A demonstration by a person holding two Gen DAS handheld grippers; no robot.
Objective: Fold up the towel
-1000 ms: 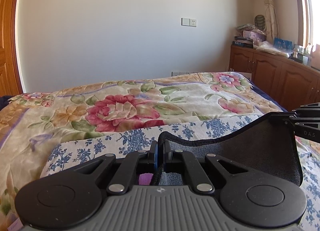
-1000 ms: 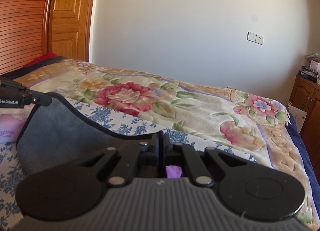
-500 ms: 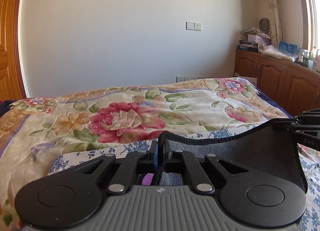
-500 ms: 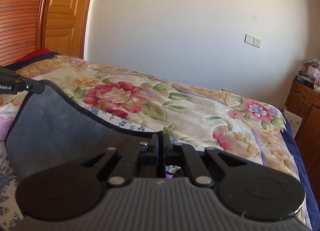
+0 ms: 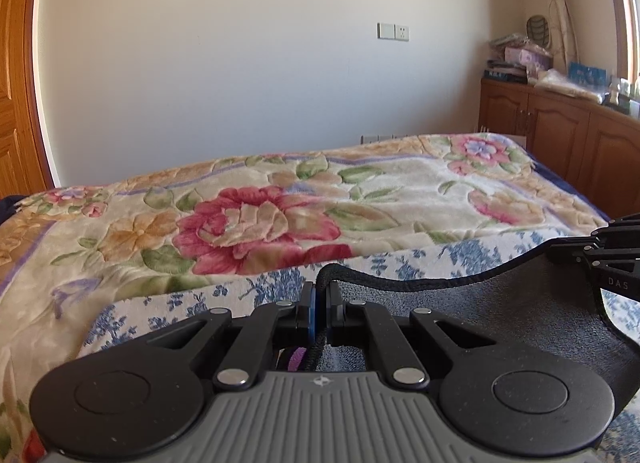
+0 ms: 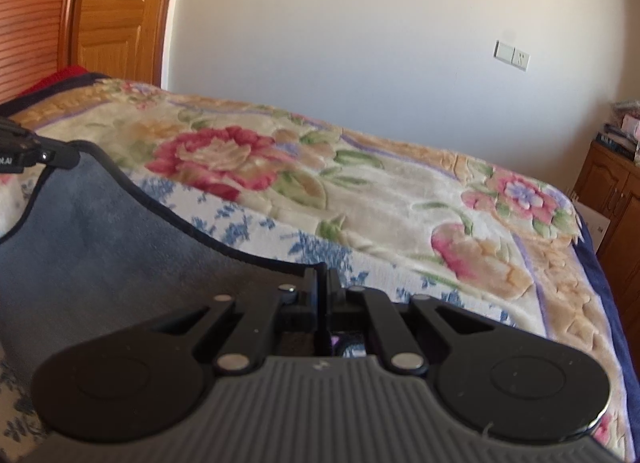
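Towel, dark grey with a black bound hem, hangs stretched between our two claws above the bed. Our left claw has its jaws pressed together on one top corner of the cloth; the hem loops up over the pinch point and runs off to the right. Our right claw is likewise clamped tight on the opposite top corner, and from there the hem sags in a shallow curve away to the left. In each view we see the tip of the other claw at the frame edge, gripping its corner. The top edge is slack between the two grips, and the body of the cloth drops below it.

Beneath the towel lies a blue-and-white flowered sheet, and beyond that a cream blanket with large red flowers. Wooden cabinets stand to the right of the bed, their top heaped with boxes and bags whose contents we cannot make out. A wooden door stands at the left.
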